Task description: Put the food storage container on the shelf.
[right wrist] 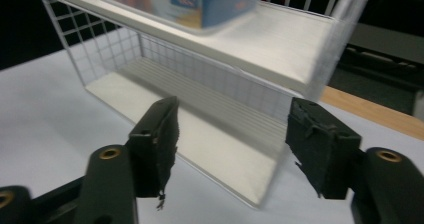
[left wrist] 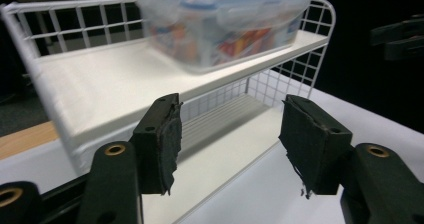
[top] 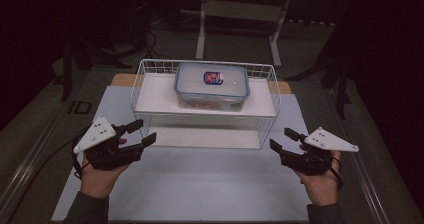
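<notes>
A white wire rack (top: 155,98) with two shelves stands on the table. A clear plastic food box (top: 212,86) with a blue-edged lid and a colourful label sits on its upper shelf. My left gripper (top: 145,131) hovers by the rack's front left corner, jaws open and holding nothing. My right gripper (top: 280,137) is by the front right corner, also open and holding nothing. In the left gripper view the box (left wrist: 220,24) rests on the upper shelf (left wrist: 100,84) beyond my spread jaws (left wrist: 230,134). In the right gripper view the box (right wrist: 190,4) and the rack (right wrist: 280,49) lie ahead of my parted jaws (right wrist: 232,144).
The rack stands on a white mat (top: 210,184) covering the table, with a wooden strip (top: 120,79) at its far edge. A white table frame (top: 240,14) stands on the dark floor behind. The rack's lower shelf (left wrist: 225,119) is bare.
</notes>
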The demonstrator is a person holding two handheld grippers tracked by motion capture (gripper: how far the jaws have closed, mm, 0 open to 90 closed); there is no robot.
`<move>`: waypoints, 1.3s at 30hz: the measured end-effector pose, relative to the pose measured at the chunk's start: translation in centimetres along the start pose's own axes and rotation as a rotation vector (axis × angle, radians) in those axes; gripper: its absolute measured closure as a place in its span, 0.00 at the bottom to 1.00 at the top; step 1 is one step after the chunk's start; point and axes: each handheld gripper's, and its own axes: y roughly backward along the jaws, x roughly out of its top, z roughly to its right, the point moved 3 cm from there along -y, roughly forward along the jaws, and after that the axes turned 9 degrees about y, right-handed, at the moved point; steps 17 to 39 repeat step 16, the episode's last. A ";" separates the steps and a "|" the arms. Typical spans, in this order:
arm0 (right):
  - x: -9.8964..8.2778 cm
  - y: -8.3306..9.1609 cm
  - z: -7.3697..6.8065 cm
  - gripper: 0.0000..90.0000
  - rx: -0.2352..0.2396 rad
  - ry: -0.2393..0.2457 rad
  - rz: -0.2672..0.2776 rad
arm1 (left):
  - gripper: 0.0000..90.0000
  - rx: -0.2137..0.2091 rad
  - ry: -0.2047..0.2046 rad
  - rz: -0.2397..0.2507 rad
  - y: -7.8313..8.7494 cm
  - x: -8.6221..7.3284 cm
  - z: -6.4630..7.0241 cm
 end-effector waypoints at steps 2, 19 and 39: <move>-1.0 0.4 0.3 0.36 -0.023 0.008 -0.007 | 0.44 0.018 0.011 0.004 0.3 -0.9 -0.9; -5.6 2.2 1.4 0.35 -0.079 -0.056 -0.034 | 0.43 0.111 0.060 0.040 1.7 -4.6 -3.6; -5.6 2.2 1.4 0.35 -0.079 -0.056 -0.034 | 0.43 0.111 0.060 0.040 1.7 -4.6 -3.6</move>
